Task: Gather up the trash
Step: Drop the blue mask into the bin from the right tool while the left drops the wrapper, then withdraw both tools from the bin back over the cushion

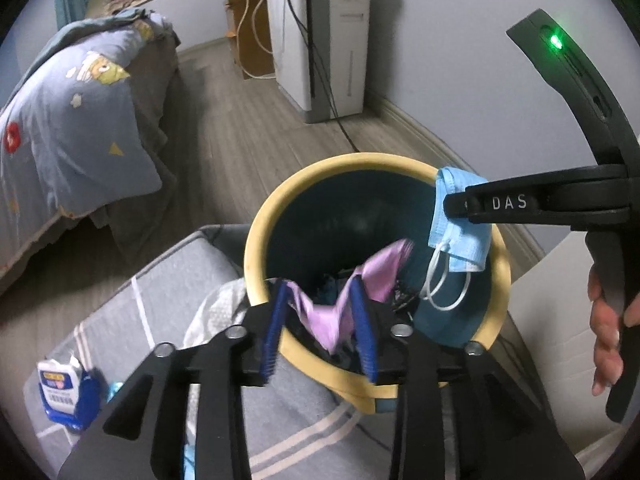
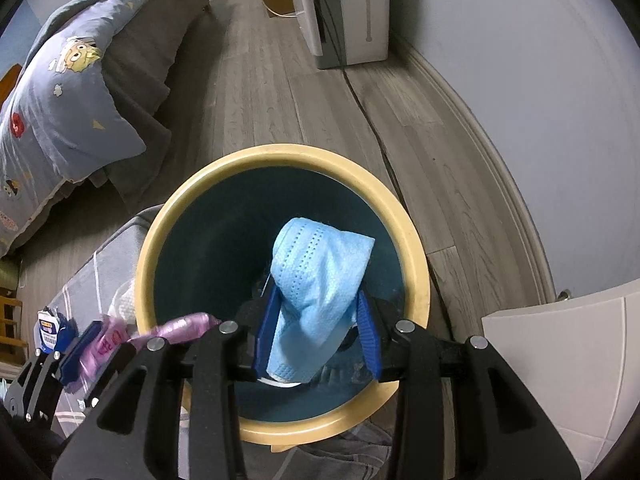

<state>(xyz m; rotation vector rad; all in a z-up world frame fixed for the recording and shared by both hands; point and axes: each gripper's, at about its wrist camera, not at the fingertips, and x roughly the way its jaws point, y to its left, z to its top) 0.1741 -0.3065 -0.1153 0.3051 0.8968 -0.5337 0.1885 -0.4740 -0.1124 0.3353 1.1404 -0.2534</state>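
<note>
A round bin with a yellow rim (image 1: pixel 256 240) (image 2: pixel 412 248) and a dark teal inside stands on the floor below both grippers. My left gripper (image 1: pixel 320 304) (image 2: pixel 86 346) hangs over its near edge with its blue pads spread. A crumpled pink wrapper (image 1: pixel 384 268) (image 2: pixel 184 326) sags loosely between them, blurred, above the bin's mouth. My right gripper (image 2: pixel 318 304) (image 1: pixel 452 204) is shut on a folded light-blue face mask (image 2: pixel 320 264) (image 1: pixel 456 236) held over the bin. The mask's white ear loops (image 1: pixel 440 288) dangle down.
A grey striped cushion (image 1: pixel 160 288) lies against the bin, with a blue-and-white packet (image 1: pixel 60 392) on it. A bed with a blue quilt (image 2: pixel 68 112) is at left. A white appliance (image 1: pixel 320 40) and a floor cable (image 2: pixel 376 128) are behind. A white cabinet (image 2: pixel 560 344) stands at right.
</note>
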